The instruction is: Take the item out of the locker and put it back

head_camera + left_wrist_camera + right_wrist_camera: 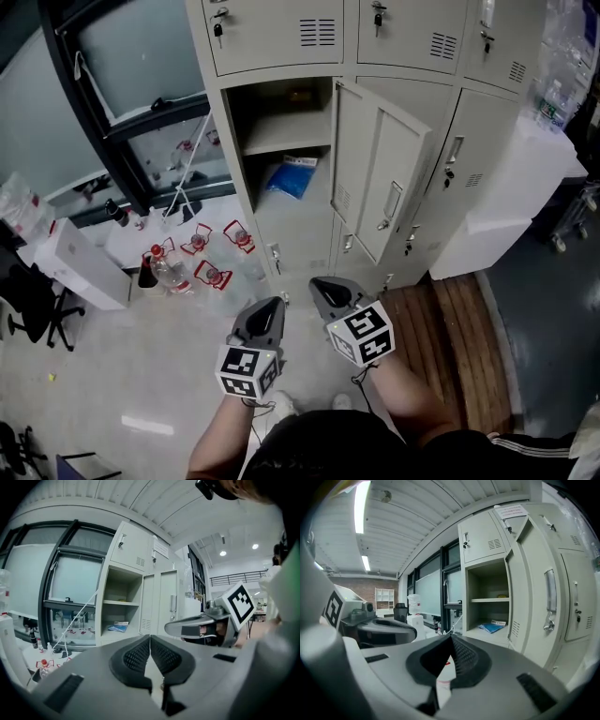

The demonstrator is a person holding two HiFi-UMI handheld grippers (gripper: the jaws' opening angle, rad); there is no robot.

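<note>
No print can be read anywhere. A paper notice [512, 512] on an upper locker door, toward 1 o'clock in the right gripper view, carries lines too small to make out. The blue packet [291, 178] in the open locker [281, 131] has a white label [302, 161] at its 1 o'clock corner, also illegible. The marker cubes [361, 333] on the left gripper [274, 305] and right gripper [319, 284] bear only black-and-white square code patterns.

Your left gripper [150, 638] had its jaws closed together, with nothing between them. Far beyond it stood the open locker [104, 597], its door [148, 603] swung to the right. A blue packet [117, 626] lay in the compartment below the shelf [121, 603]. Your right gripper [168, 629] hung near on the right, its marker cube [240, 604] showing. Small bottles [43, 663] stood on the floor at the left.
</note>
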